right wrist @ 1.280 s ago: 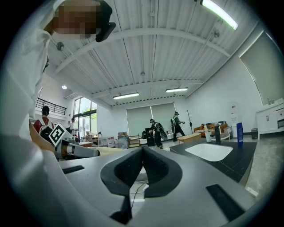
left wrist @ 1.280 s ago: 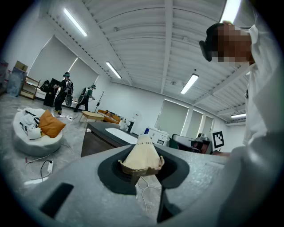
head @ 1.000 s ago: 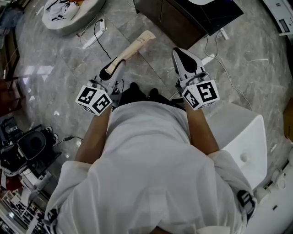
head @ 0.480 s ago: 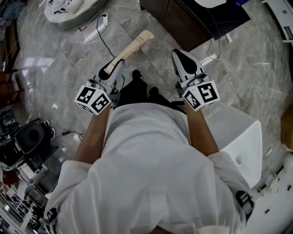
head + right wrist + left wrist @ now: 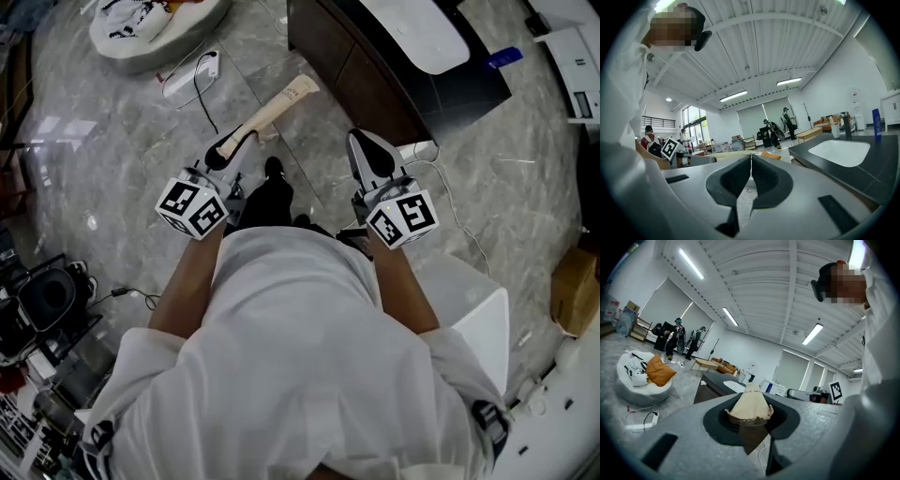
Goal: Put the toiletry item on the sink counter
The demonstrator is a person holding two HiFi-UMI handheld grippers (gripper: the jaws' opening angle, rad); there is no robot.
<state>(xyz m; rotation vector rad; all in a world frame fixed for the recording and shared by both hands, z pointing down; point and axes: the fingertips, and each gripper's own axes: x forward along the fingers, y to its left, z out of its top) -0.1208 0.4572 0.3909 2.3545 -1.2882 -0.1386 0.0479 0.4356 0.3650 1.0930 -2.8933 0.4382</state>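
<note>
The toiletry item is a long beige tube (image 5: 274,106), crimped end pointing forward. My left gripper (image 5: 223,150) is shut on its lower part; in the left gripper view the tube (image 5: 751,404) sticks out from between the dark pads of that gripper (image 5: 750,422). My right gripper (image 5: 363,142) is held level beside it, shut, with nothing in it; its jaws (image 5: 750,174) meet edge to edge. Ahead stands the dark sink counter (image 5: 461,86) with a white basin (image 5: 419,33). From the right gripper view the counter (image 5: 877,165) and basin (image 5: 839,151) lie close on the right.
A blue bottle (image 5: 503,56) stands on the counter by the basin. On the marble floor lie a power strip (image 5: 188,75) with cables and a white bean bag (image 5: 155,23). A white box (image 5: 478,302) is at my right, equipment (image 5: 47,300) at my left.
The counter and basin have come further into the head view as I move toward them. Both grippers keep their pose, the left still shut on the tube.
</note>
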